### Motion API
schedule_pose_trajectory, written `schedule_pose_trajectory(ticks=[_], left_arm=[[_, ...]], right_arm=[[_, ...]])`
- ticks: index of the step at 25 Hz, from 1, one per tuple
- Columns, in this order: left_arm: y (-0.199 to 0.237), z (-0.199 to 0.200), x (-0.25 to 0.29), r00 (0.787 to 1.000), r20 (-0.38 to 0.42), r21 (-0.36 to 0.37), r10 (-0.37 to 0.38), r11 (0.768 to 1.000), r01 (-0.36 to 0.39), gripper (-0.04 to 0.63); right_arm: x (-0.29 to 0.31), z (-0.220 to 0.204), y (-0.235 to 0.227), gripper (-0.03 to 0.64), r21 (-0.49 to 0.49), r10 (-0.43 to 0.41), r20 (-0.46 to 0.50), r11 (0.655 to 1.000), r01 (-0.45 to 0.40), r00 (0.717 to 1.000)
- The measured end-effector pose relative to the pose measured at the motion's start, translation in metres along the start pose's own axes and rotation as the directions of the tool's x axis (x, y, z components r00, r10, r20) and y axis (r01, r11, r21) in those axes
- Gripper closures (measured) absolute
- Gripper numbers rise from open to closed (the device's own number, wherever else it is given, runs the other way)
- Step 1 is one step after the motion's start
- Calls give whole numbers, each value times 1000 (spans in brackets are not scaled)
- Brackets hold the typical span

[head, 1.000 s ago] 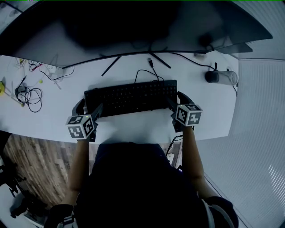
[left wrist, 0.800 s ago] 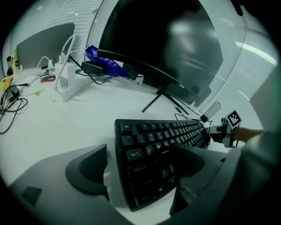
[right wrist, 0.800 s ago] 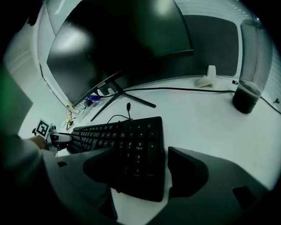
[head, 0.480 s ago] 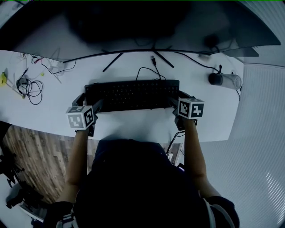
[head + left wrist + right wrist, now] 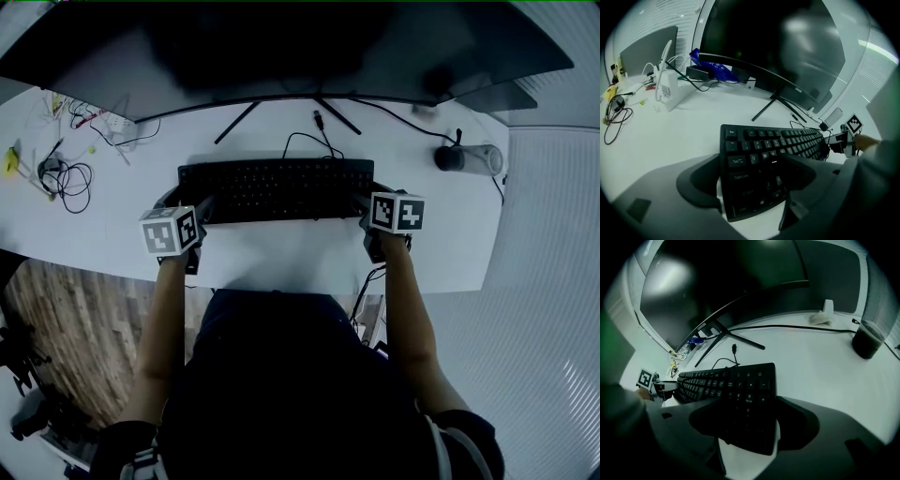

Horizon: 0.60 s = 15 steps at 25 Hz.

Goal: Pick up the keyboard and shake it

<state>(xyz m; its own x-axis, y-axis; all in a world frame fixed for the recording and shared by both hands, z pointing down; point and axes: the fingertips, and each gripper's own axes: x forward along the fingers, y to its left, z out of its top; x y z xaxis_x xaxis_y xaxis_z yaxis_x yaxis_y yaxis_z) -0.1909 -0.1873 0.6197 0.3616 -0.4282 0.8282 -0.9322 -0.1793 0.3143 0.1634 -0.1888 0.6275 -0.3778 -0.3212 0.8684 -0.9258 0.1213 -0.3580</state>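
Note:
A black keyboard (image 5: 277,190) lies flat on the white desk (image 5: 281,258), its cable running back toward the monitor. My left gripper (image 5: 187,208) sits at the keyboard's left end (image 5: 754,173). One jaw is outside the edge and the other rests over the keys. The jaws have just been closing, with the keyboard end between them and a thin strip of desk showing beside the outer jaw. My right gripper (image 5: 373,202) straddles the right end (image 5: 750,404) the same way, with a sliver of desk between the keyboard and its outer jaw.
A wide curved monitor (image 5: 281,56) on splayed legs stands behind the keyboard. Loose cables (image 5: 61,178) and a white power strip (image 5: 668,89) lie at the far left. A dark cylinder (image 5: 450,157) stands at the back right. The desk's front edge is just behind both grippers.
Both grippers have crept slightly in toward the keyboard's ends. The keyboard looks straighter in the head view, mostly because the view has shifted.

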Motion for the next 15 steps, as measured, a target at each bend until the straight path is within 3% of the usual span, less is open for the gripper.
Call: schedule_pose_trajectory(ticks=[8, 15], left_arm=[[-10, 8, -29, 995, 88, 64, 52, 996, -58, 201], [-32, 36, -81, 973, 194, 181, 124, 970, -159, 202]], right_arm=[[-3, -4, 5, 290, 26, 62, 18, 998, -63, 998], [-13, -9, 16, 290, 78, 169, 74, 981, -175, 983]])
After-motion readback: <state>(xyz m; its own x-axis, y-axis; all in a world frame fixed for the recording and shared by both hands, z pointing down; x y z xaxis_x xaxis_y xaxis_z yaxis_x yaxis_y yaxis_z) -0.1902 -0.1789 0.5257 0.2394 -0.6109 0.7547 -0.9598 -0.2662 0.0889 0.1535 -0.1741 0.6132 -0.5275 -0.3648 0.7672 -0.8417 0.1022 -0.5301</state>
